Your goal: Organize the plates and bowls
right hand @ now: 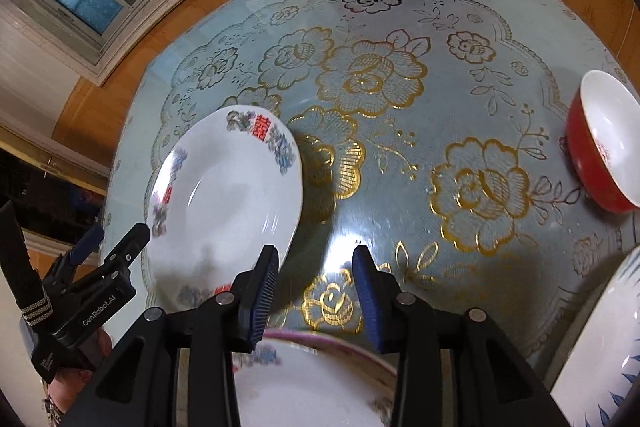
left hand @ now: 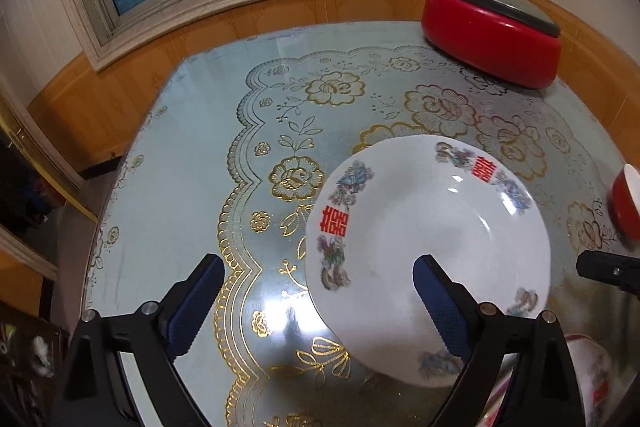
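Observation:
A white plate point(left hand: 436, 239) with red characters and flower prints on its rim lies on the blue-grey table point(left hand: 192, 195). My left gripper point(left hand: 318, 267) is open wide over the plate's left rim. One blue pad point(left hand: 436, 303) hangs above the plate's well and the other is off to its left, neither touching it. In the right wrist view the same plate point(right hand: 224, 195) is at the left, with the left gripper point(right hand: 116, 239) at its near-left edge. My right gripper point(right hand: 314, 255) is open with only tablecloth between its fingers. Just below it is a pink-rimmed plate point(right hand: 312, 379).
A red bowl point(right hand: 600, 143) with a white inside stands at the right, also at the edge of the left view as the red bowl point(left hand: 624, 203). A blue-patterned dish point(right hand: 600, 347) sits near right. A big red lidded pot point(left hand: 492, 27) stands at the far edge by the wall.

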